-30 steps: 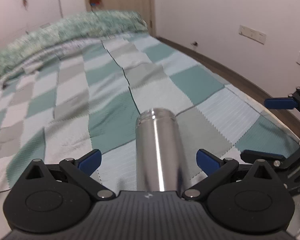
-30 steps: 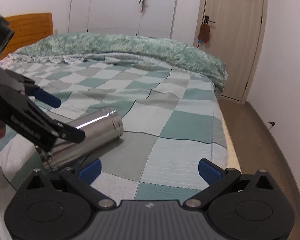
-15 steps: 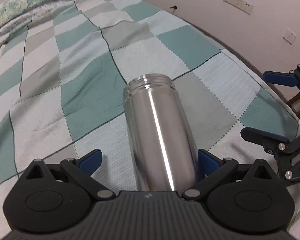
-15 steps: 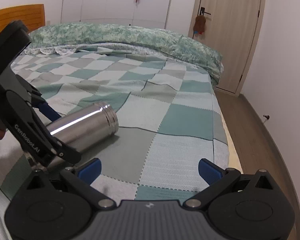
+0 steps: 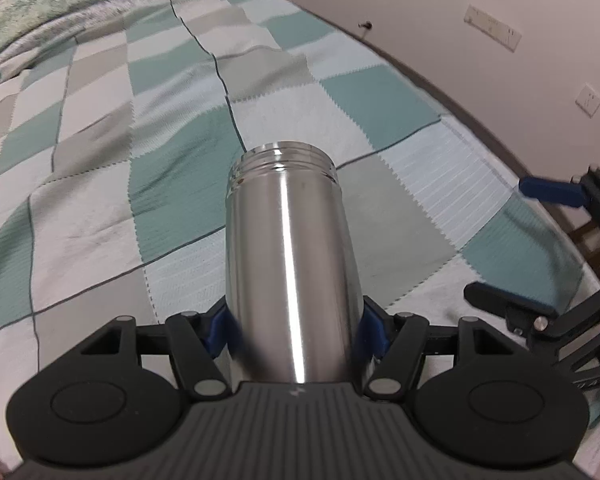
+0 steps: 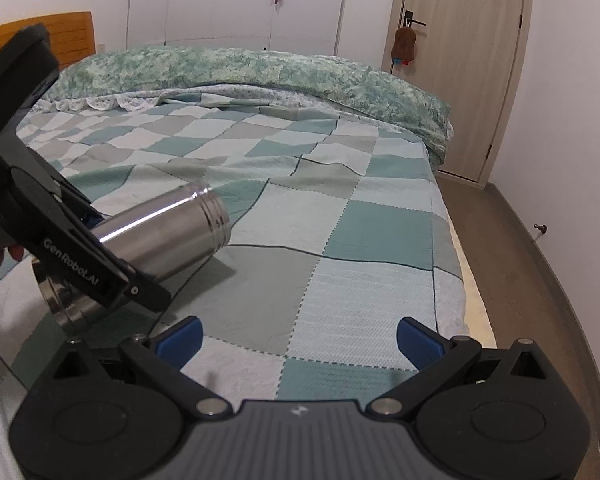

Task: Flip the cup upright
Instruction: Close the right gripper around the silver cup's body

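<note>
Two grippers were in play over the green, grey and white checked bedspread (image 6: 340,216), the landmark for everything here. Leftmost, the left gripper (image 5: 292,328) had its blue-padded jaws closed on the lower body of the cylindrical brushed-steel cup (image 5: 288,264), which lay tilted, its threaded mouth pointing away and raised off the bedspread while its base end sat low near the cloth. Judged from this, the step in hand was the lift and turn: it would go best with the squeeze kept firm, since smooth steel may slip, and the mouth swung up until the base could be set flat on the soft, uneven bedspread before letting go. Further right, above the bedspread's near edge, the right gripper (image 6: 298,338) was empty with its jaws spread wide, and could steady the cup if it wobbled. The only readable writing was "GenRobot.AI" in white on the left gripper's black side plate (image 6: 76,264).
</note>
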